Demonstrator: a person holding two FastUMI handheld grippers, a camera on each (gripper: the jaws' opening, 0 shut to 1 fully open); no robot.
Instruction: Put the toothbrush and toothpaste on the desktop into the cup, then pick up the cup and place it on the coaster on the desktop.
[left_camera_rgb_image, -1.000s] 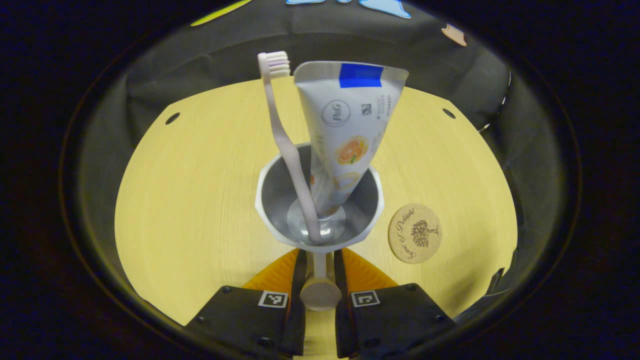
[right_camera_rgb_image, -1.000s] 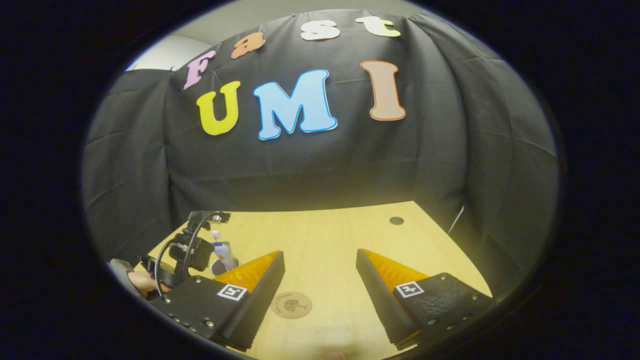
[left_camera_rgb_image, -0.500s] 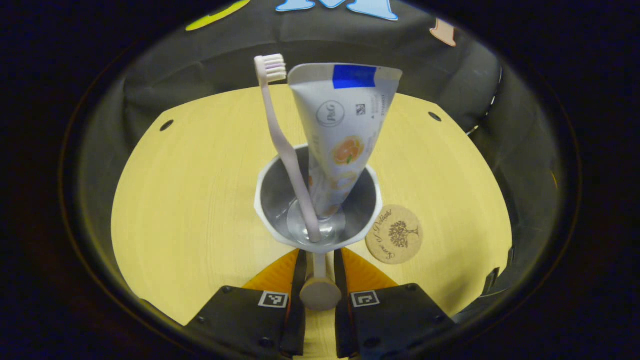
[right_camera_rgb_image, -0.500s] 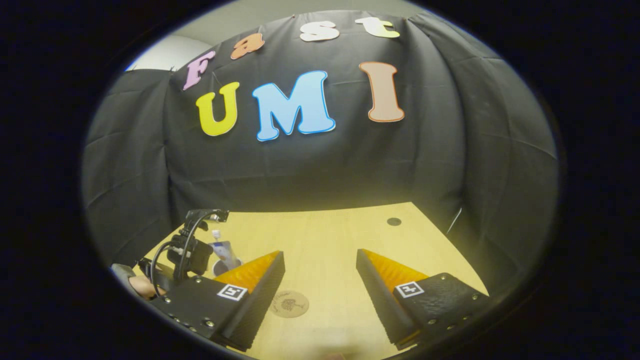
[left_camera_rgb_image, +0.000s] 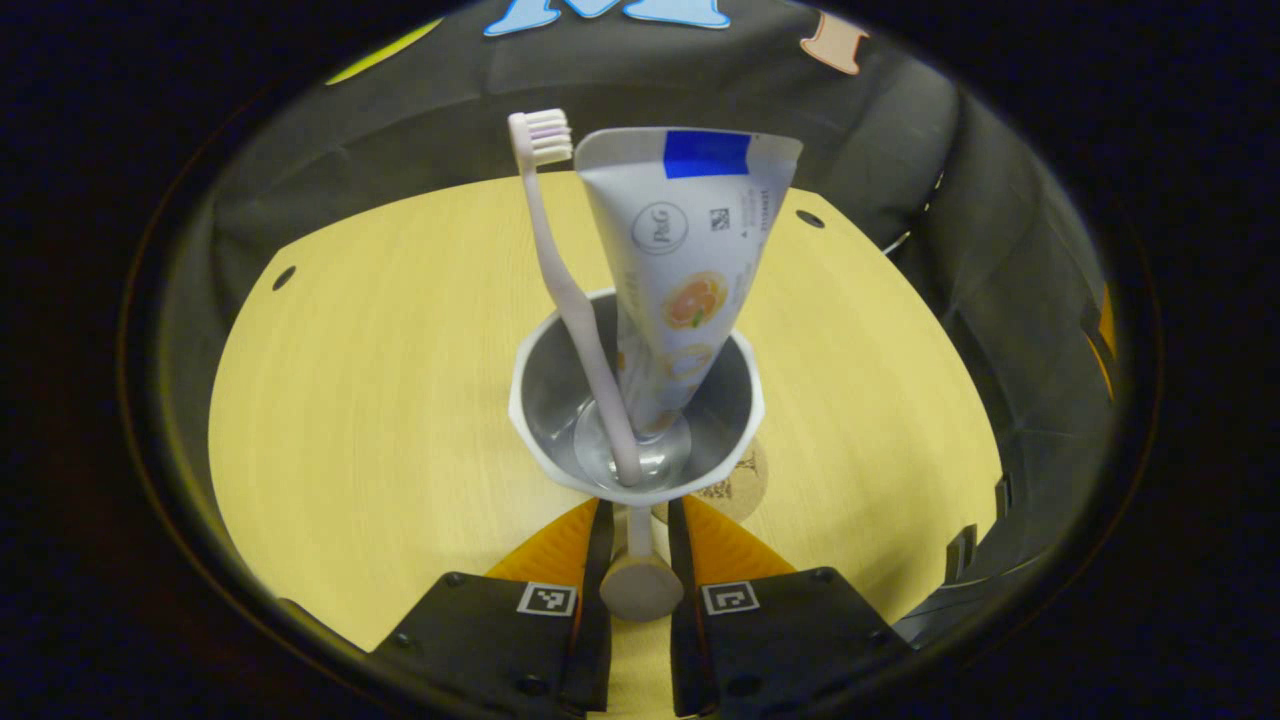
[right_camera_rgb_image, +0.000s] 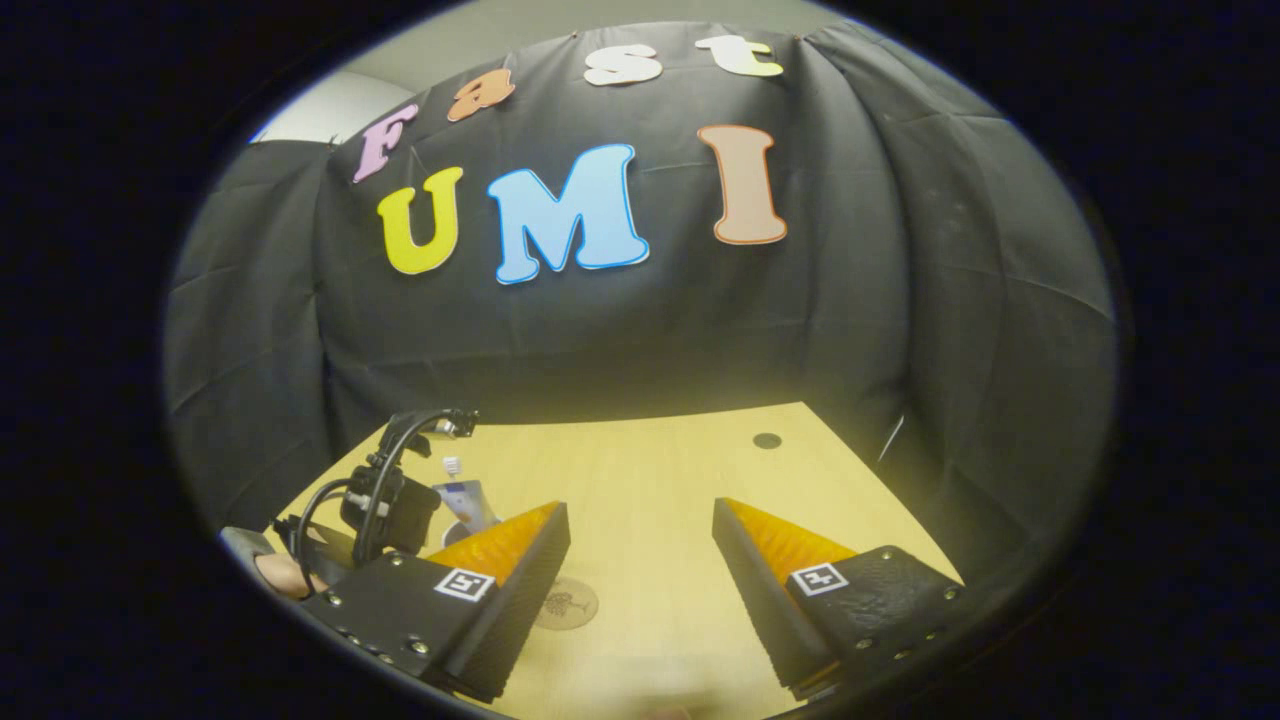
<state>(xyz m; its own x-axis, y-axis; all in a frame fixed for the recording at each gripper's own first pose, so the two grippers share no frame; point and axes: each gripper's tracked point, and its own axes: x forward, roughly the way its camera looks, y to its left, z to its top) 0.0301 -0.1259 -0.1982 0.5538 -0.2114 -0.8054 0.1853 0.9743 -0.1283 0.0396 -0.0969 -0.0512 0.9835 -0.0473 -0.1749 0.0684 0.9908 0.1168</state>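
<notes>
— Both items sit in the cup on my screen: the toothbrush leans left, the toothpaste stands cap-down beside it. So I judge we're on the last step, carrying the cup to the coaster.

— What's the left gripper doing?

— Its two fingers are pinched on the cup's handle, one each side, and I hold the cup above the desktop. From the left gripper view, the coaster peeks out from under the cup's right edge, mostly hidden.

— And your other hand?

— My right gripper hangs idle over the desk, jaws spread wide with nothing between them. From its view I see the coaster lying flat just ahead of its left finger.

— Next move?

— I'd centre the cup's base over the coaster, then lower it level so the tall toothpaste doesn't tip out. I can't tell how well it's centred yet; the cup hides most of the disc.
</notes>
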